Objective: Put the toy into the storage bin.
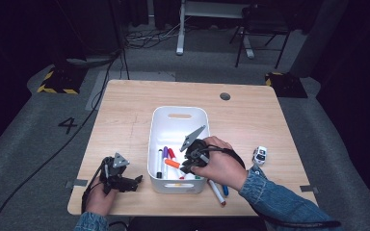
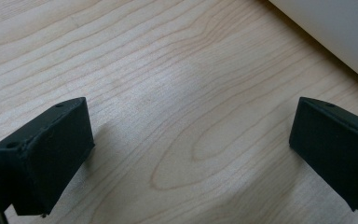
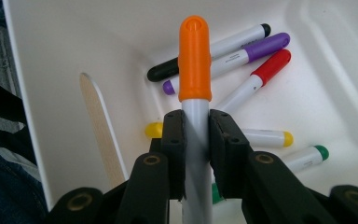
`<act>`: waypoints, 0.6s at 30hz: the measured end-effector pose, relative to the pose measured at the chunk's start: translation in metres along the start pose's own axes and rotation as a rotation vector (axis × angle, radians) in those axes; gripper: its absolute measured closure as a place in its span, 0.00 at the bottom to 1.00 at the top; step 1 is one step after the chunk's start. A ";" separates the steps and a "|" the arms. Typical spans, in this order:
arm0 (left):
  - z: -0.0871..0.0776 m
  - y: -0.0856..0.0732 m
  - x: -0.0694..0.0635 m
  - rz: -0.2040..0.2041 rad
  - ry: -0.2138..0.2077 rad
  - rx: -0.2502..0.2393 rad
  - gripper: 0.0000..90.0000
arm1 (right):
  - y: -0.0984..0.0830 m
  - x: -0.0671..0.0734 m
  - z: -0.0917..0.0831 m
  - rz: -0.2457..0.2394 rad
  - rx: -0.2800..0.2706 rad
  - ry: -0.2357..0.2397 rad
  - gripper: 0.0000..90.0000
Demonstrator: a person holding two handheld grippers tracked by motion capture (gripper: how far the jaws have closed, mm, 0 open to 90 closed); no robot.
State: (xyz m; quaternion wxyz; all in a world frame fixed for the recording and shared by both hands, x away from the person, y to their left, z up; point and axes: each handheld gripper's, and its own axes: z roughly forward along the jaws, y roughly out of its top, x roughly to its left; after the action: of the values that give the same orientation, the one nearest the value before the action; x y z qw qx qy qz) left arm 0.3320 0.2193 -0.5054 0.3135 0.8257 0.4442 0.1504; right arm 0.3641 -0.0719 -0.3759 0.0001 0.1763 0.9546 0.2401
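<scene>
The right gripper (image 3: 196, 128) is clamped on the white barrel of an orange-capped marker (image 3: 195, 60), its two black jaws pressing the barrel from either side just below the cap, and the marker hangs over the inside of the white bin (image 1: 160, 120), cap pointing toward the bin floor. Around it in the bin lie a black-capped marker (image 3: 161, 71), a purple one (image 3: 270, 44), a red one (image 3: 272, 63), a yellow one (image 3: 286, 138) and a green one (image 3: 320, 152). The work looks to be gathering markers into the bin, and this step is the drop: the next move probably calls for parting the jaws so the marker falls among the others. The right gripper view gives the grip itself and the colours below; the high view adds what is outside the bin, namely two more markers (image 1: 217, 192) on the table (image 1: 125, 110) by the person's right hand (image 1: 221, 166), a small toy car (image 1: 259, 155), and the left gripper (image 1: 120, 179) resting idle. The left gripper view shows its jaws spread wide over bare wood, holding nothing.
</scene>
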 end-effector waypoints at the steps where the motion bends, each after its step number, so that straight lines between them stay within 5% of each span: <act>1: 0.000 0.000 0.000 0.000 0.000 0.000 0.00 | 0.000 0.000 0.001 -0.003 0.001 0.005 0.86; 4: 0.000 0.000 0.000 0.000 0.000 0.000 0.00 | 0.000 0.000 0.004 0.006 0.009 0.014 0.79; 6: 0.000 0.000 0.000 0.000 0.000 -0.001 0.00 | 0.000 0.000 0.004 0.009 -0.027 0.012 0.69; 10: 0.000 0.000 0.000 0.000 0.001 -0.001 0.00 | -0.001 -0.002 -0.005 0.008 -0.087 -0.002 0.63; 13: 0.000 0.000 0.000 0.000 0.001 -0.001 0.00 | -0.003 -0.006 -0.011 -0.018 -0.141 -0.013 0.64; 18: 0.000 0.000 0.000 0.000 0.001 -0.002 0.00 | -0.009 -0.010 -0.028 0.018 -0.174 -0.035 0.64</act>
State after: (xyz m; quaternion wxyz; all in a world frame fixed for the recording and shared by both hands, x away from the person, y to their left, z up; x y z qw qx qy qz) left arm 0.3320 0.2192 -0.5055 0.3141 0.8253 0.4443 0.1510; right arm 0.3684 -0.0955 -0.3558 0.0299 0.1884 0.9283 0.3192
